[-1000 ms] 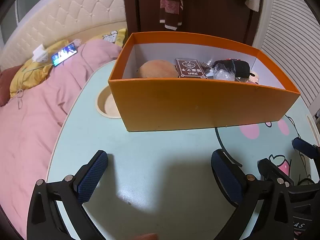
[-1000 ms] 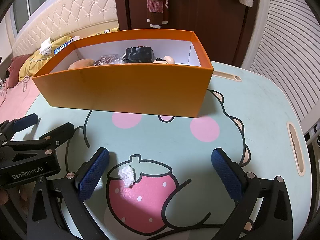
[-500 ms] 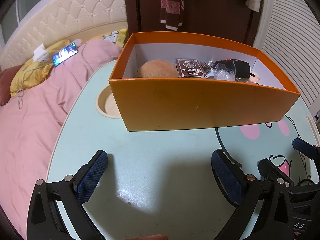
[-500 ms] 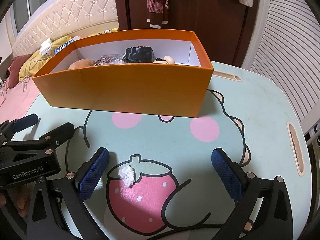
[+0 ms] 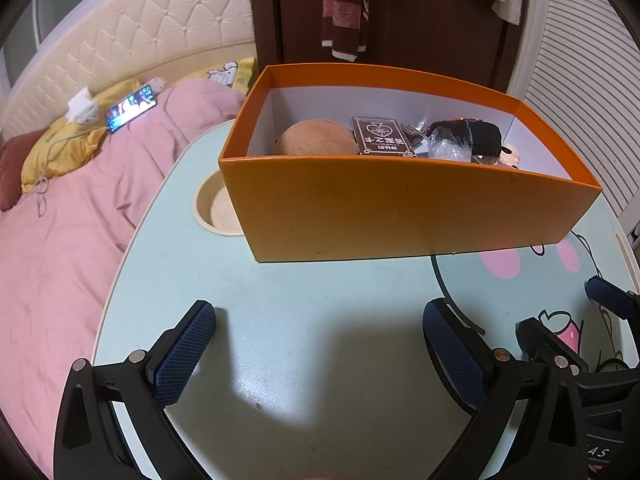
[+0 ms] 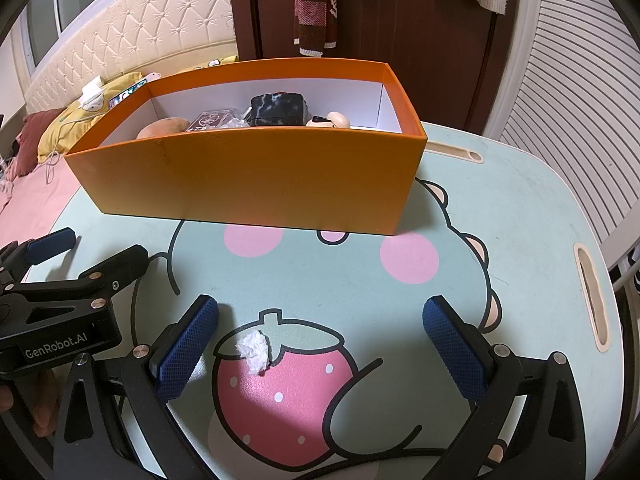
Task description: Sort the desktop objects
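In the left wrist view, the left hand-held gripper point(image 5: 318, 354) hovers with its blue-padded fingers spread wide and nothing between them, over a bare stretch of the pale green cartoon-printed tabletop point(image 5: 280, 300). Straight ahead stands the long orange cardboard box point(image 5: 400, 208), holding a round tan bun-like thing point(image 5: 316, 138), a dark brown card pack point(image 5: 382, 136) and a black pouch point(image 5: 468, 136). In the right wrist view, the right hand-held gripper point(image 6: 320, 350) is likewise wide and empty, and the small crumpled white paper scrap point(image 6: 254, 350) lies on the printed strawberry just ahead of it, between the fingers but closer to the left-side pad point(image 6: 186, 350). The scrap looks like the last loose item, roughly round with no clear long axis. The right hand is much nearer; a short advance, shifted slightly leftward, should centre it, with the box waiting beyond.
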`<state>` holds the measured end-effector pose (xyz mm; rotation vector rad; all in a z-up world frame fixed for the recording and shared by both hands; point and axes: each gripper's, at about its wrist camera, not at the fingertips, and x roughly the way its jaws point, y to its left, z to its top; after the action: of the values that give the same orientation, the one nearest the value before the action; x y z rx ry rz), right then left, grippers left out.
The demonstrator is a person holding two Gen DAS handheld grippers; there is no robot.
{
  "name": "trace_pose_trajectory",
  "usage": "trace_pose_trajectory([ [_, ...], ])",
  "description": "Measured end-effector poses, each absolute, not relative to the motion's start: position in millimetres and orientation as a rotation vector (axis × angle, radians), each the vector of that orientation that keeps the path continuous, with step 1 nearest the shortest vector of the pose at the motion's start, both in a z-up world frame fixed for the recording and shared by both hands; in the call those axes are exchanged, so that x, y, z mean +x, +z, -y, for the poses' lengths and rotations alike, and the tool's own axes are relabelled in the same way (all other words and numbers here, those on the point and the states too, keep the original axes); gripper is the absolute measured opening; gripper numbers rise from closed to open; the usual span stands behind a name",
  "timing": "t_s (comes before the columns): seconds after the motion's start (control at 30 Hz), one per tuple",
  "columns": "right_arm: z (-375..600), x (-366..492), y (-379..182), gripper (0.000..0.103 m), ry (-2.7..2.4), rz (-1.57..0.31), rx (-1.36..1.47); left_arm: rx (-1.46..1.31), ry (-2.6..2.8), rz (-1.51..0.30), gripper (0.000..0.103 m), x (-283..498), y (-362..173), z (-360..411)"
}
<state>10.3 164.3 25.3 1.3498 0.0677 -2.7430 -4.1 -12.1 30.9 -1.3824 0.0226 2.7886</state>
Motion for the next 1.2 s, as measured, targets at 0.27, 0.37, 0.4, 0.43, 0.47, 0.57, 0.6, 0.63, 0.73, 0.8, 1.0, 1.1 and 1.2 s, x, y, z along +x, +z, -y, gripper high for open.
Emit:
trace_pose_trajectory([
  [0.27,-163.9,11.3,25.8,0.102,-2.743,-0.066,1.352,-1.38,2.786,-0.024,0.103,-4.6,31.5,14.6],
  [0.37,-163.9,11.4,26.0,0.102,-2.744,-0.067,1.352,-1.38,2.786,-0.023,0.103,-5.2,31.1,15.0],
  [0.4,-163.8,11.5,26.0,0.102,-2.744,-0.067,1.352,-1.38,2.786,-0.023,0.103,-5.4,30.9,15.2],
  [0.43,-163.8,11.5,26.0,0.102,-2.744,-0.067,1.352,-1.38,2.786,-0.022,0.103,-5.6,30.6,15.4],
  [0.47,-163.8,11.5,26.0,0.102,-2.744,-0.068,1.352,-1.38,2.786,-0.022,0.103,-5.9,30.6,15.4],
  [0.57,-163.7,11.7,25.9,0.102,-2.744,-0.069,1.353,-1.379,2.786,-0.02,0.103,-6.5,30.5,15.4],
  [0.6,-163.7,11.8,25.9,0.102,-2.745,-0.069,1.353,-1.379,2.786,-0.019,0.103,-6.6,30.5,15.4],
  [0.63,-163.7,11.8,25.9,0.102,-2.745,-0.07,1.353,-1.379,2.786,-0.019,0.103,-6.8,30.4,15.5],
  [0.73,-163.6,11.7,26.2,0.102,-2.746,-0.071,1.354,-1.379,2.786,-0.017,0.103,-7.2,29.9,15.7],
  [0.8,-163.3,11.6,26.2,0.102,-2.746,-0.072,1.354,-1.378,2.786,-0.016,0.103,-7.3,29.5,15.8],
  [1.0,-163.0,11.4,26.3,0.102,-2.747,-0.073,1.355,-1.378,2.788,-0.013,0.103,-7.4,28.5,13.7],
  [1.1,-162.8,11.7,26.2,0.102,-2.748,-0.073,1.355,-1.379,2.79,-0.013,0.103,-7.7,28.4,11.5],
  [1.2,-162.6,11.9,26.1,0.102,-2.748,-0.073,1.355,-1.38,2.79,-0.012,0.103,-7.8,28.4,11.3],
])
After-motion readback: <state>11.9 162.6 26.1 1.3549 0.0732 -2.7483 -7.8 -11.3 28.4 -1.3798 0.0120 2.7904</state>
